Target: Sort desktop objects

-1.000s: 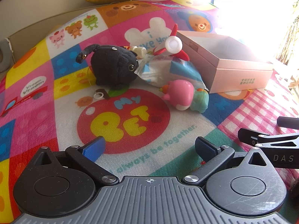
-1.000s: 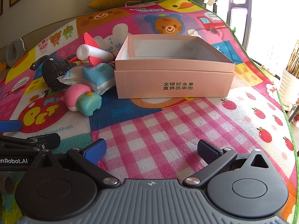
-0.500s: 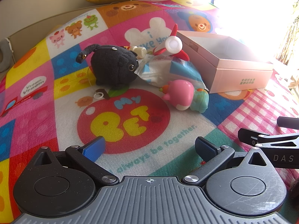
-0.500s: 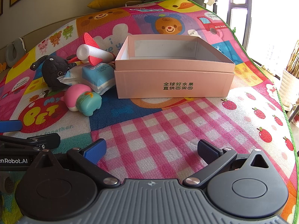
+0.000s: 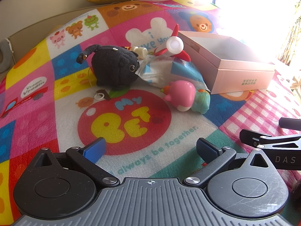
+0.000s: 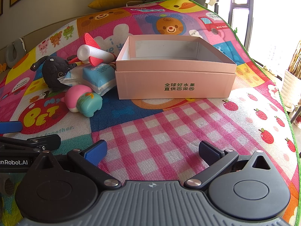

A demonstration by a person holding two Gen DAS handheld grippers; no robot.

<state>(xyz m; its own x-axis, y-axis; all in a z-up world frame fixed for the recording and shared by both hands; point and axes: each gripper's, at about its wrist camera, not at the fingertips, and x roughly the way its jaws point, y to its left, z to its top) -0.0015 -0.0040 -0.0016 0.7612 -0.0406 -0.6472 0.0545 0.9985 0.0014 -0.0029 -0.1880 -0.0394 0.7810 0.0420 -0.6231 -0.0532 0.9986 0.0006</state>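
An open pink box [image 6: 175, 82] [image 5: 242, 75] stands on the colourful play mat and holds nothing I can see. Left of it lies a cluster: a black plush toy [image 5: 114, 67] [image 6: 54, 71], a blue-and-white tissue pack [image 5: 175, 71] [image 6: 96, 77], a white foam rocket with red fins [image 5: 175, 45] [image 6: 92, 52], and a pink-and-teal toy figure [image 5: 186, 96] [image 6: 84, 99]. My left gripper [image 5: 150, 148] hovers open over the mat, well short of the toys. My right gripper [image 6: 152, 150] is open over the pink checks in front of the box.
A small white ring on a string [image 5: 99, 96] lies by the plush. A small cream cylinder [image 5: 140, 52] sits behind it. A yellow cushion [image 6: 114, 1] lies at the far edge. The mat's right edge [image 6: 282, 101] drops toward a window and a white pot [image 6: 291, 86].
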